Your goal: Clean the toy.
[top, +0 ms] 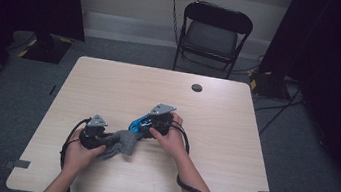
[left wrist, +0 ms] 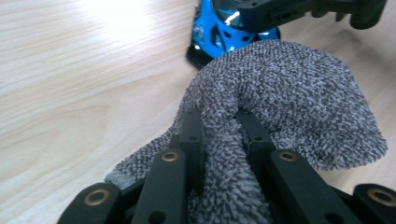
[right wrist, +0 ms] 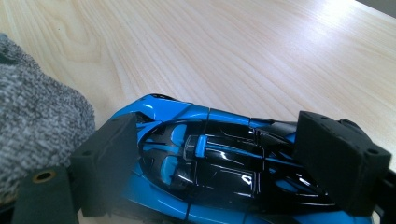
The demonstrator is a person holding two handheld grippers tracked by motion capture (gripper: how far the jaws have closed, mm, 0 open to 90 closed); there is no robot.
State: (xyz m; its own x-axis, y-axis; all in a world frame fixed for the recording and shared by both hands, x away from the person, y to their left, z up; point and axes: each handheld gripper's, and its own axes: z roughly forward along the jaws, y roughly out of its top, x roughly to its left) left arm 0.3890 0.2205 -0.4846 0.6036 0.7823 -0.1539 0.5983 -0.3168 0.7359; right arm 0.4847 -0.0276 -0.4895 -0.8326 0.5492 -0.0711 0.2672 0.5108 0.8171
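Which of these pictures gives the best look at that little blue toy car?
The right gripper view: the toy car sits close up between the right tongs, its glossy blue and black roof sharp. The left gripper view shows one end of it behind the grey cloth. The high view shows a small blue patch.

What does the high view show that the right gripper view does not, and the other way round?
The high view takes in the whole table, the folding chair behind it, both hands, and the left gripper clamped on the grey cloth. The right gripper view gives the close detail: the right gripper with its pads pressed on both flanks of the blue toy car, and the car's black glossy canopy. Both show the car, the cloth beside it, and the pale wooden tabletop.
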